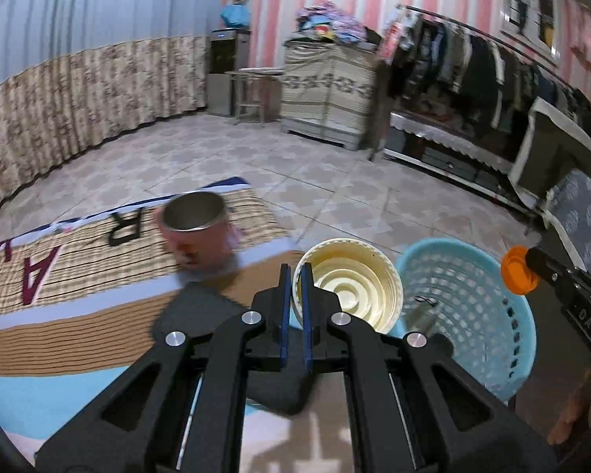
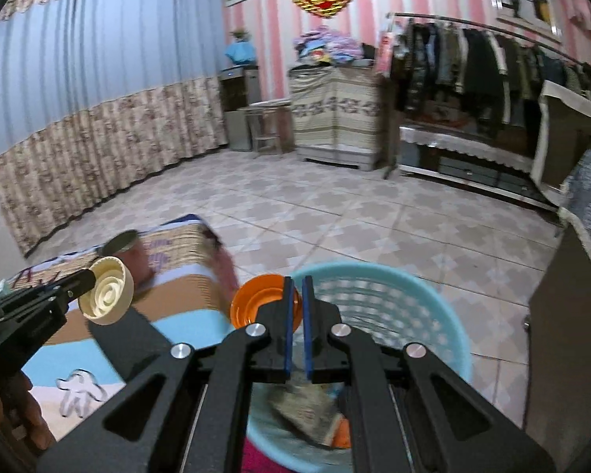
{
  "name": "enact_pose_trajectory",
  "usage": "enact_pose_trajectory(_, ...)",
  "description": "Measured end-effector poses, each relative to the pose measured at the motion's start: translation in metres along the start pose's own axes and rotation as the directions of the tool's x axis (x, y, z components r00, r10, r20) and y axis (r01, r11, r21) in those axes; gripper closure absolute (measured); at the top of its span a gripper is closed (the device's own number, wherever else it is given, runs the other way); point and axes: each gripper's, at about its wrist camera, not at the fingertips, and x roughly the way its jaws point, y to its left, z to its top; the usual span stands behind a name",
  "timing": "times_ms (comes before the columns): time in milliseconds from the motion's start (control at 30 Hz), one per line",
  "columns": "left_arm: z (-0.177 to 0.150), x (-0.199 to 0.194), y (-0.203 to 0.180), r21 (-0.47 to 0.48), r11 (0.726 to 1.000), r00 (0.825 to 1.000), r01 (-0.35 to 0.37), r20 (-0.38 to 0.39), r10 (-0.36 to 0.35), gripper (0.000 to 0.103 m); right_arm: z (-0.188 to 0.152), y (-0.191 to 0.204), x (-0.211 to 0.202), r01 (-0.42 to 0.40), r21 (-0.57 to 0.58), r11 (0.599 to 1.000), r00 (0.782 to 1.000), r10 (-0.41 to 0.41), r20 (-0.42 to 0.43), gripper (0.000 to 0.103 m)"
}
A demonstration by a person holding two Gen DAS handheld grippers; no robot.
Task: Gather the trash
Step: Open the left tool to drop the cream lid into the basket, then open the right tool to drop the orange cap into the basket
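In the left wrist view my left gripper point(image 1: 295, 270) is shut on the rim of a cream plastic lid point(image 1: 350, 287), held just left of a light blue mesh basket point(image 1: 476, 315). At the right edge the right gripper point(image 1: 536, 261) holds an orange cap point(image 1: 518, 272) over the basket's far side. In the right wrist view my right gripper point(image 2: 298, 282) is shut on the orange cap point(image 2: 254, 303) above the basket's point(image 2: 398, 307) left rim. The left gripper point(image 2: 88, 276) with the cream lid point(image 2: 108, 295) shows at the left. Crumpled trash point(image 2: 307, 410) lies inside the basket.
An open pink tin can point(image 1: 197, 232) stands on a patterned mat point(image 1: 78, 276) to the left of the basket. Tiled floor point(image 1: 295, 165) stretches behind. A dark cabinet point(image 2: 563, 335) stands right of the basket, with a clothes rack point(image 2: 472, 63) along the far wall.
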Motion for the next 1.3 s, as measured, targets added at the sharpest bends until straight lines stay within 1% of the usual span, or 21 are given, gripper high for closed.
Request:
enact_pose_trajectory(100,-0.005,0.005,-0.021,0.026,0.999,1.000,0.030,-0.004,-0.029,0.099,-0.003,-0.019,0.005,0.037,0.033,0.999,0.999,-0.037,-0.011,0.099)
enact_pose_trajectory(233,-0.008,0.014,-0.046,0.066,0.996,0.998,0.056,-0.010,-0.056,0.099,-0.004,-0.037,0.012,0.063,0.072,0.995,0.998,-0.062,-0.013,0.099)
enact_pose_trajectory(333,-0.012,0.022,-0.062,0.092,0.994,0.998,0.060,-0.016,-0.059,0.099,-0.004,-0.041,0.014,0.069,0.086,0.994,0.998,-0.069,-0.010,0.099)
enact_pose_trajectory(433,-0.015,0.030,-0.070,0.088,0.992,0.996,0.090,-0.026,-0.088,0.099,-0.004,-0.047,0.018,0.075,0.091,0.993,0.997,-0.075,-0.012,0.099)
enact_pose_trajectory(500,-0.018,0.034,-0.077,0.102,0.990,0.995,0.101,-0.031,-0.098,0.099,-0.005,-0.049,0.020,0.080,0.093,0.992,0.997,-0.079,-0.015,0.099)
enact_pose_trajectory(667,-0.021,0.036,-0.091,0.134,0.984,0.993,0.120,-0.031,-0.117,0.099,-0.008,-0.059,0.025,0.094,0.117,0.989,0.995,-0.091,-0.030,0.099)
enact_pose_trajectory(800,-0.023,0.039,-0.095,0.145,0.981,0.992,0.127,-0.032,-0.123,0.098,-0.012,-0.057,0.020,0.106,0.132,0.986,0.994,-0.102,-0.034,0.099)
enact_pose_trajectory(867,-0.023,0.039,-0.096,0.147,0.981,0.992,0.124,-0.031,-0.120,0.095,-0.013,-0.058,0.021,0.108,0.137,0.985,0.994,-0.104,-0.036,0.099)
enact_pose_trajectory(1000,-0.021,0.037,-0.091,0.129,0.985,0.993,0.115,-0.022,-0.113,0.094,-0.014,-0.058,0.022,0.107,0.135,0.985,0.994,-0.103,-0.037,0.099)
enact_pose_trajectory(1033,-0.020,0.036,-0.089,0.125,0.986,0.994,0.112,-0.020,-0.110,0.091,-0.015,-0.057,0.022,0.106,0.132,0.986,0.994,-0.102,-0.038,0.099)
enact_pose_trajectory(1167,-0.017,0.032,-0.079,0.104,0.992,0.997,0.076,0.001,-0.077,0.067,-0.020,-0.053,0.026,0.102,0.117,0.988,0.994,-0.097,-0.047,0.099)
enact_pose_trajectory(1200,-0.017,0.031,-0.075,0.096,0.993,0.998,0.067,0.007,-0.068,0.065,-0.021,-0.052,0.028,0.101,0.114,0.988,0.994,-0.096,-0.049,0.099)
enact_pose_trajectory(1300,-0.014,0.026,-0.065,0.075,0.996,0.999,0.039,0.025,-0.041,0.052,-0.022,-0.045,0.032,0.097,0.098,0.990,0.994,-0.092,-0.059,0.099)
